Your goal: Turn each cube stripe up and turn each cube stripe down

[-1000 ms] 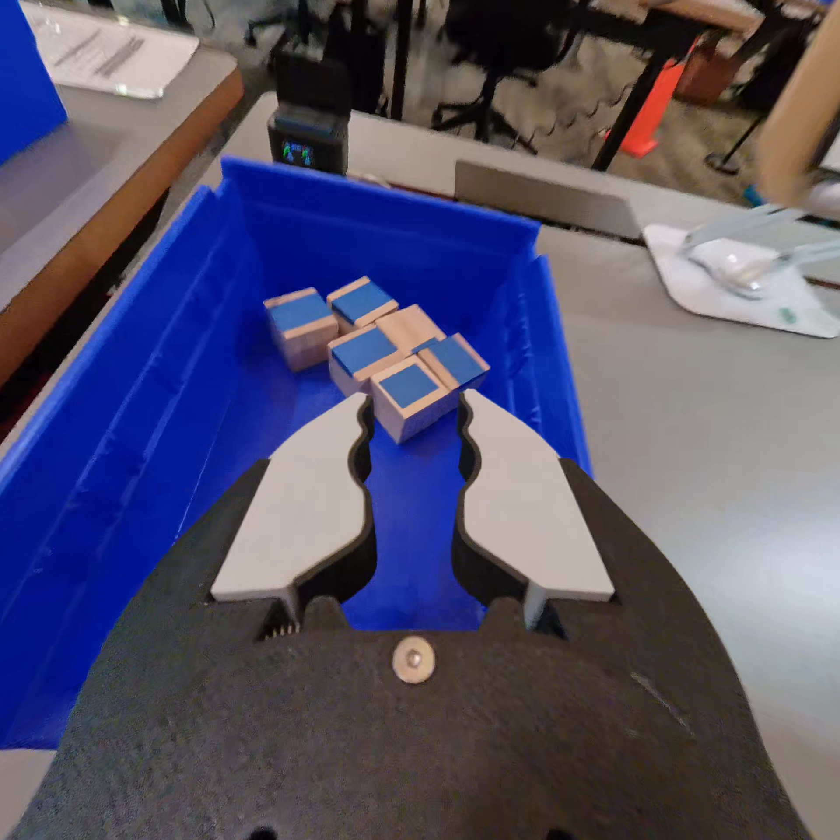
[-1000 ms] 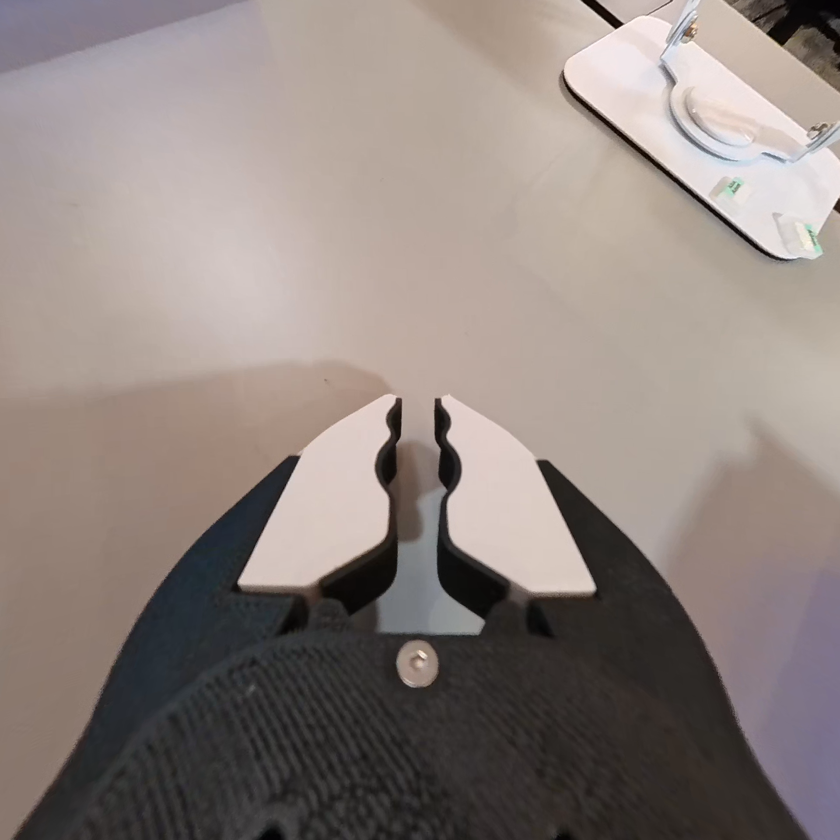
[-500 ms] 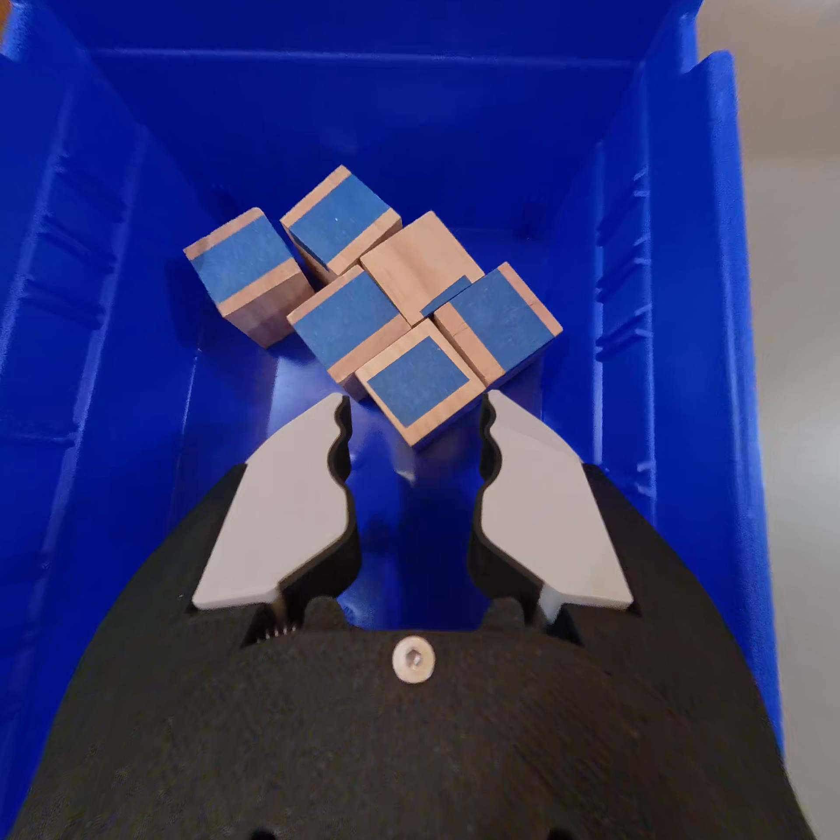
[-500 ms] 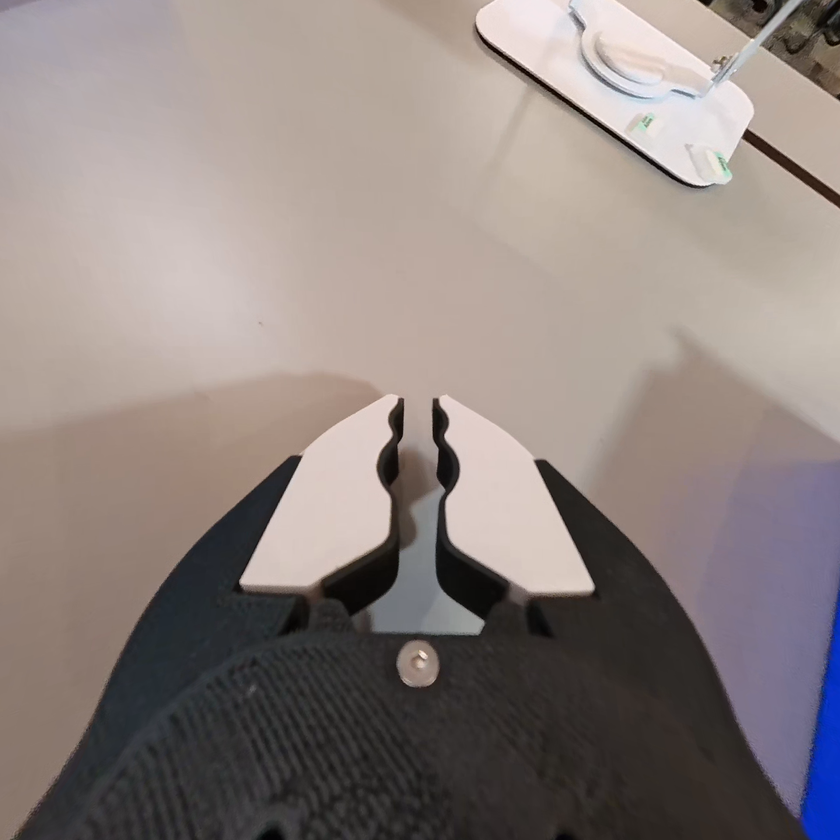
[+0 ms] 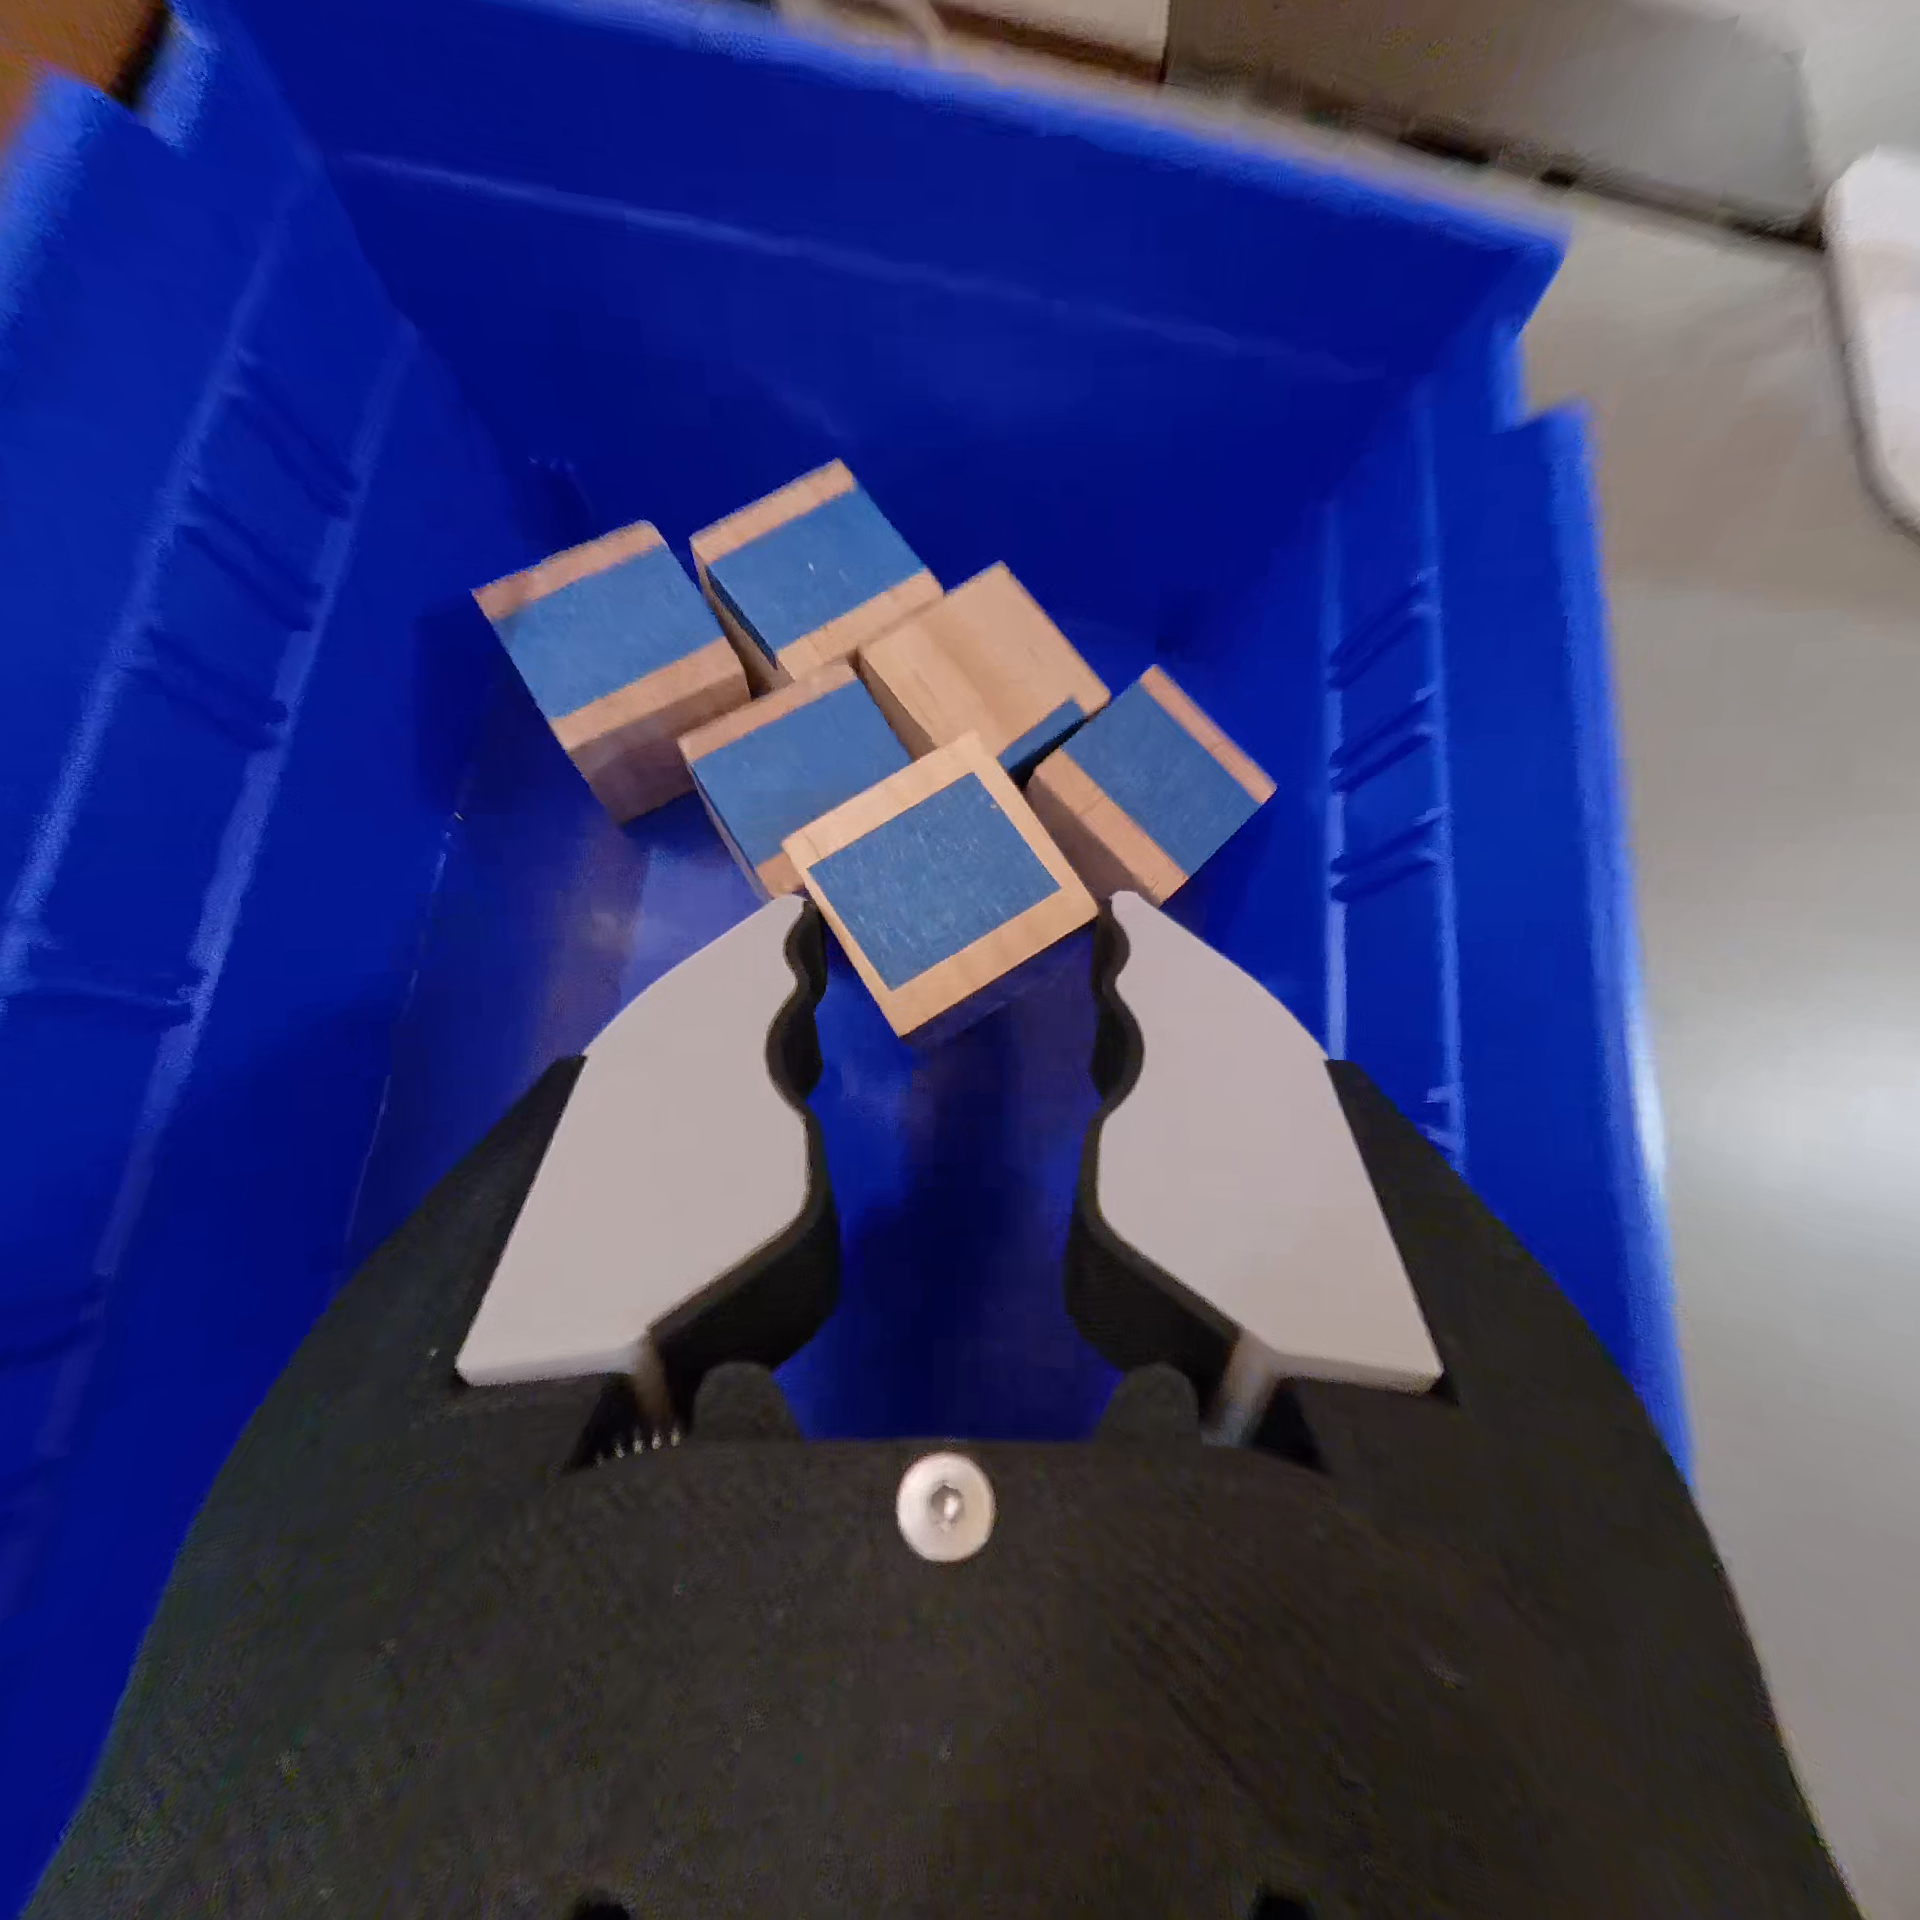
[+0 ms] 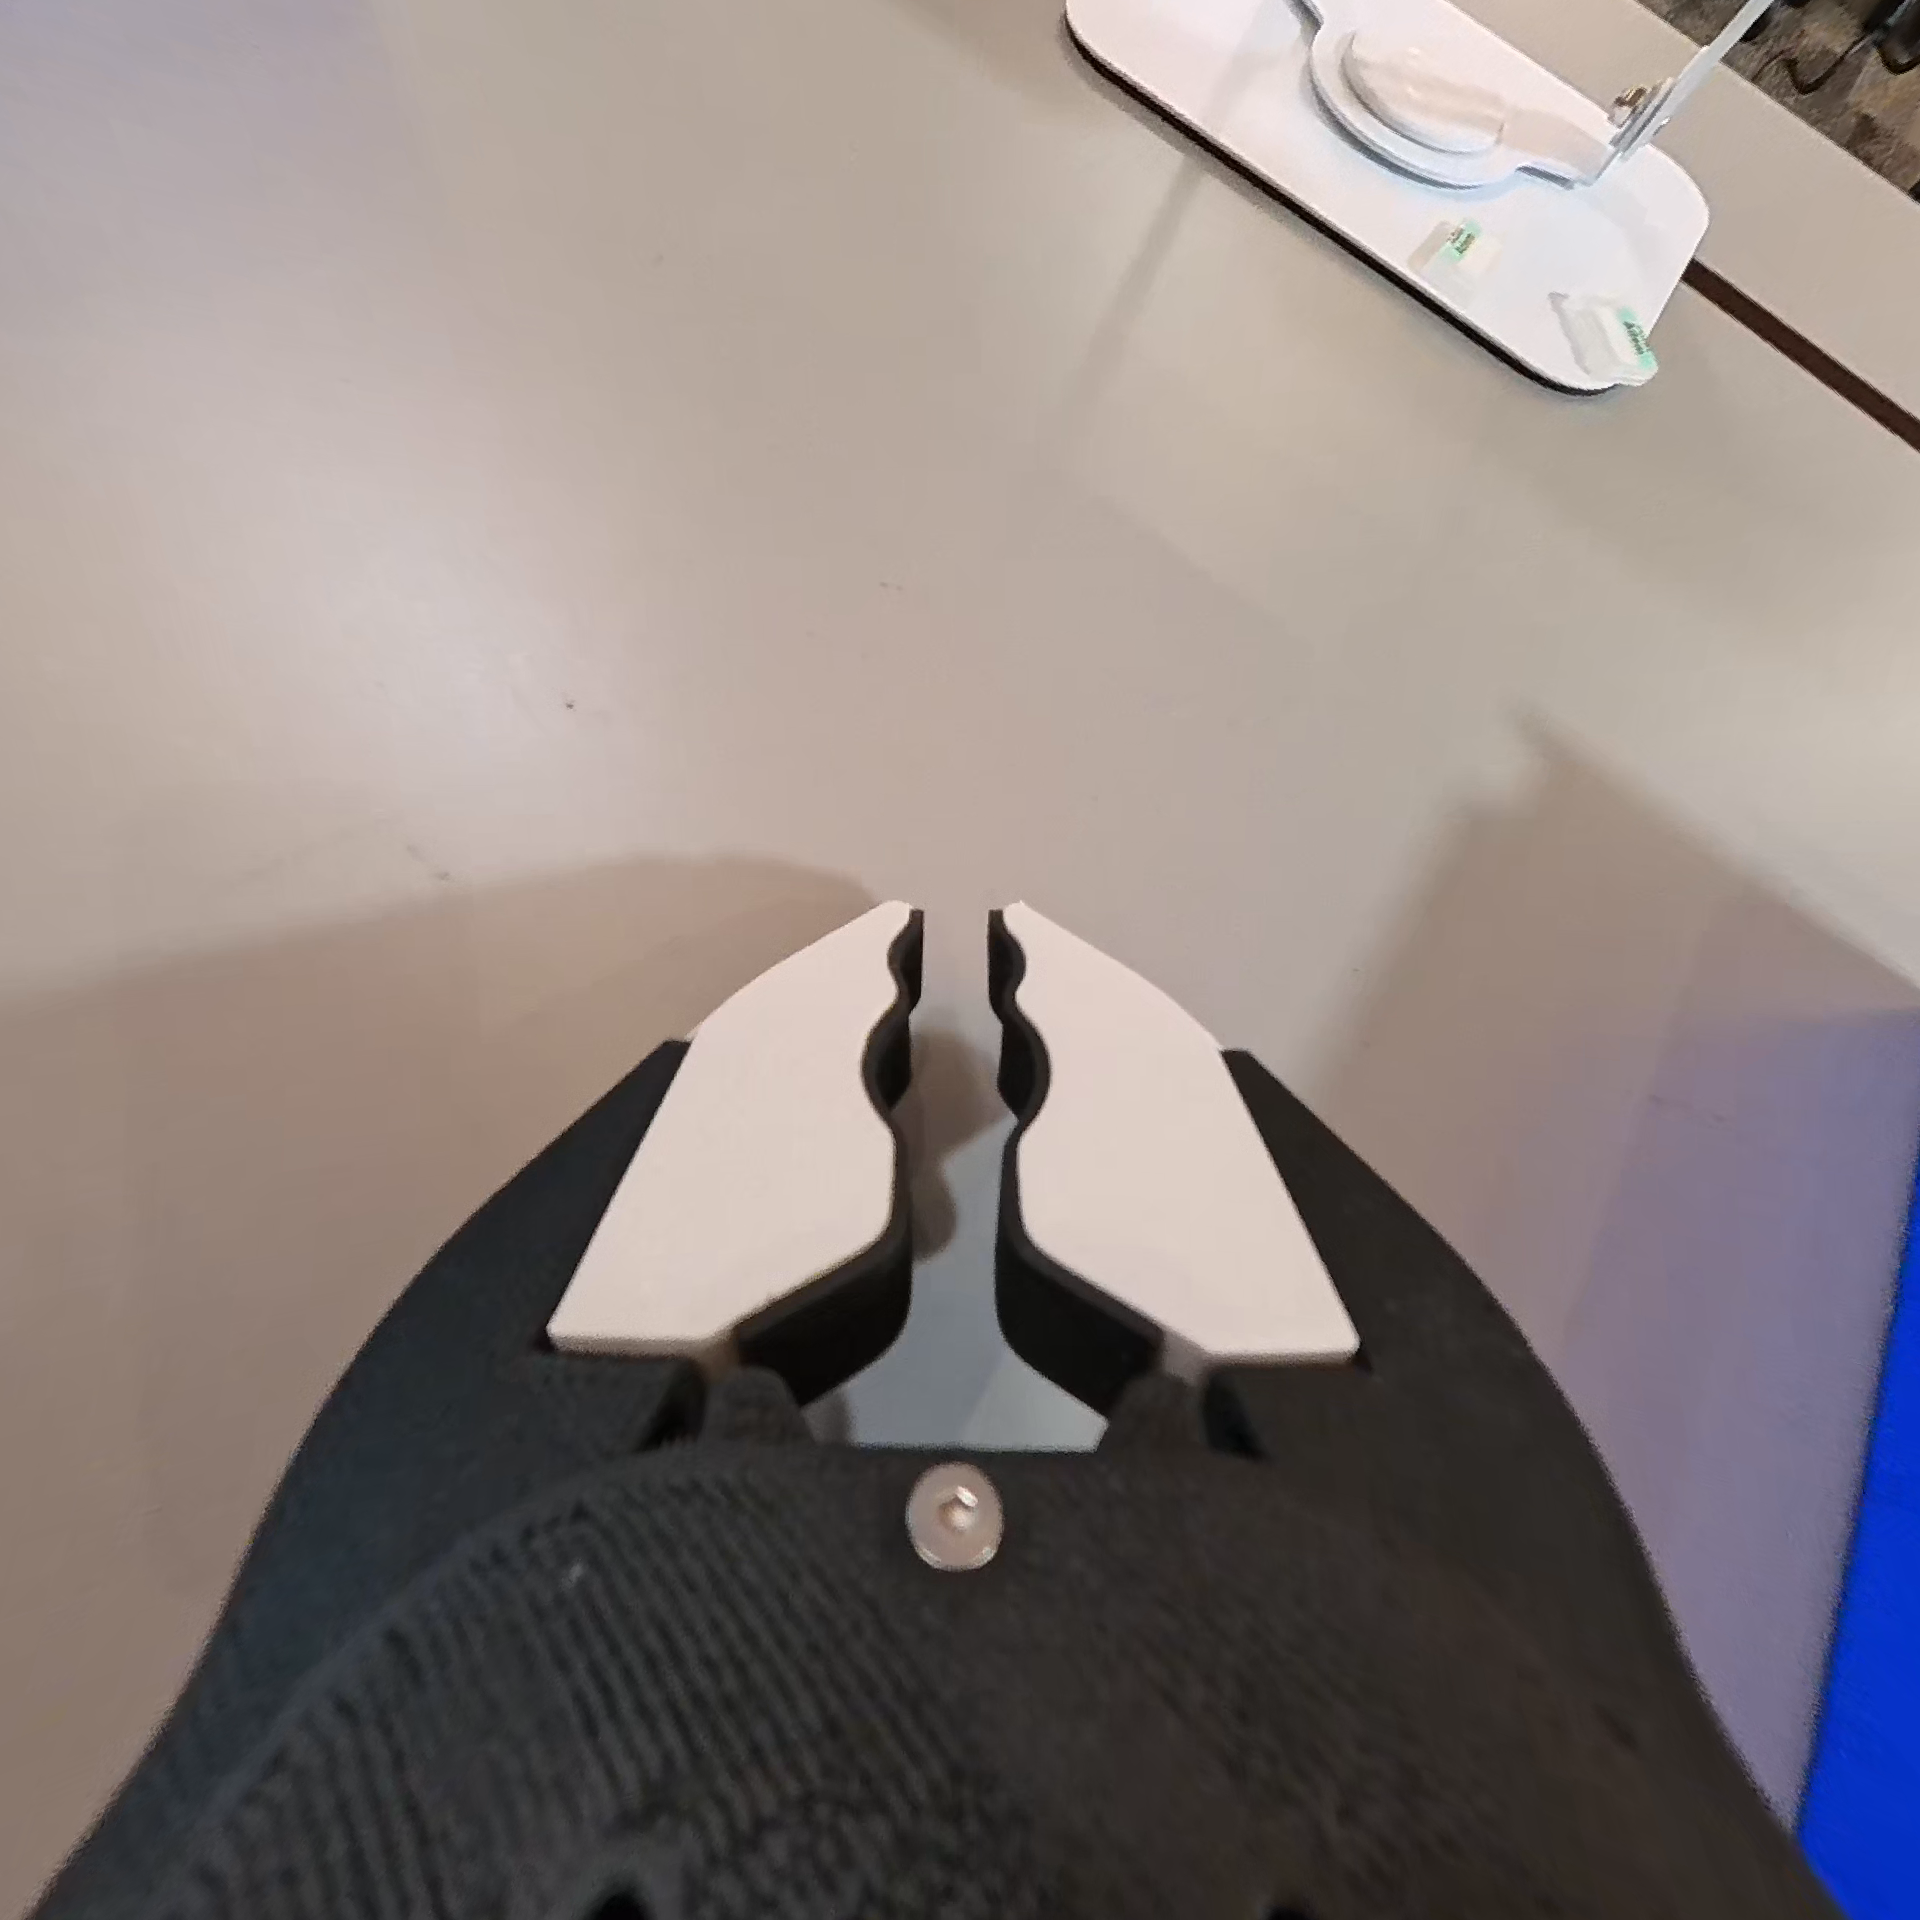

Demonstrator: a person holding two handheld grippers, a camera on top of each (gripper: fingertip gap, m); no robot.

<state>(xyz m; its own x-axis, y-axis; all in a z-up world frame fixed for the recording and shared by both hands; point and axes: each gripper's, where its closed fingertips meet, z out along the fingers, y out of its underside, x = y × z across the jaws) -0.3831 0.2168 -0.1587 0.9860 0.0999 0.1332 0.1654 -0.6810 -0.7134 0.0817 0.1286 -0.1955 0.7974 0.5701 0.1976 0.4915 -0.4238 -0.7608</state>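
Several wooden cubes with blue stripes lie clustered in a blue bin (image 5: 260,727). The nearest cube (image 5: 935,883) shows a blue square face up. One cube (image 5: 982,655) shows a plain wood face up. My left gripper (image 5: 956,920) is open, its fingertips on either side of the nearest cube's front corner, not closed on it. My right gripper (image 6: 954,914) is nearly shut and empty, low over the grey table (image 6: 623,416), away from the cubes.
A white stand base (image 6: 1455,156) with a metal bracket sits on the table at the far right. The bin's blue wall (image 6: 1870,1455) shows at the right edge of the right wrist view. Bin walls hem in the left gripper on both sides. The grippers' ends are close to 50 cm from one another.
My left gripper moved down into the bin, opened wider and now straddles the nearest cube. My right gripper drifted over the table toward the bin, its fingers unchanged.
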